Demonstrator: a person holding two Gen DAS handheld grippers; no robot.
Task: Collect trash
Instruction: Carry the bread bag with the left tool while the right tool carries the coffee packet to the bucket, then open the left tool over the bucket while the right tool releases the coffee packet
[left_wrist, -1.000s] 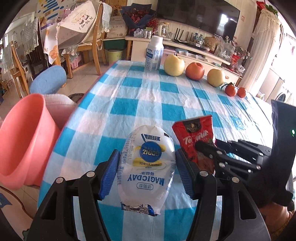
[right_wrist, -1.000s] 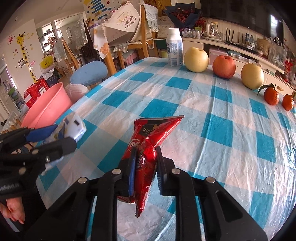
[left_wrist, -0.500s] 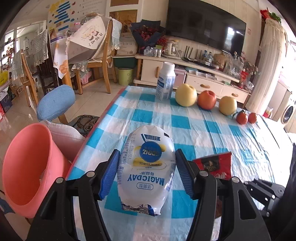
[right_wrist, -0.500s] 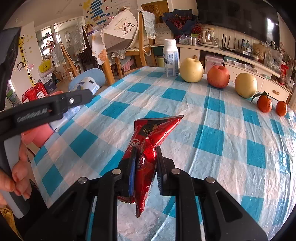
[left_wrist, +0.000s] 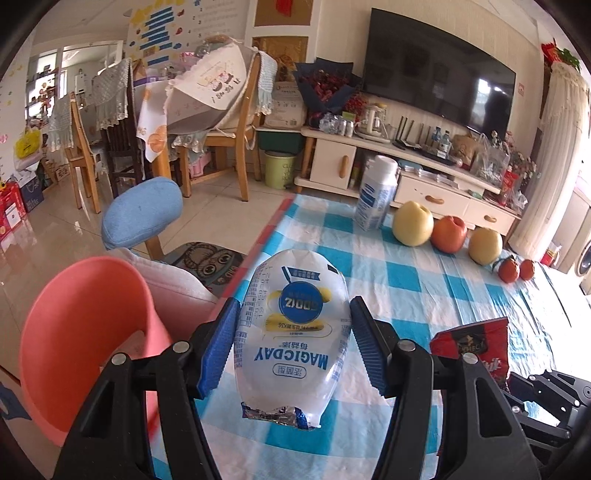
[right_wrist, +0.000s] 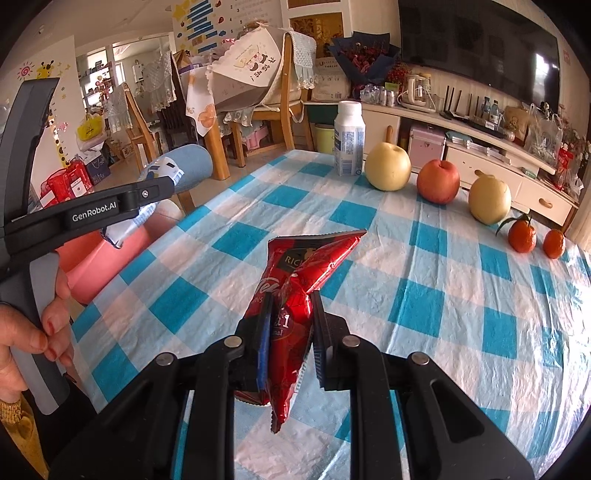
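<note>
Left wrist view: the white wrapper (left_wrist: 293, 343) is clamped between the blue pads (left_wrist: 218, 354) of the left gripper (left_wrist: 293, 349), held in the air over the near left edge of the checked table (left_wrist: 417, 295), its torn end nearest the camera. Just left of it and lower stands the pink bin (left_wrist: 70, 332), beside the table edge. At the right the red wrapper (left_wrist: 476, 345) shows behind the gripper's right finger. Right wrist view: the right gripper (right_wrist: 290, 341) is pinched tight on the red wrapper (right_wrist: 299, 291), which stands up from the jaws above the near part of the table (right_wrist: 461, 295). To the left a hand (right_wrist: 33, 332) grips the left gripper's handle, the white wrapper (right_wrist: 162, 171) at its tip above the bin (right_wrist: 96, 258). Along the far side of the table stand a bottle (right_wrist: 349, 138), a pear (right_wrist: 388, 166), an apple (right_wrist: 438, 181), a second pear (right_wrist: 489, 199) and two tangerines (right_wrist: 521, 236)
</note>
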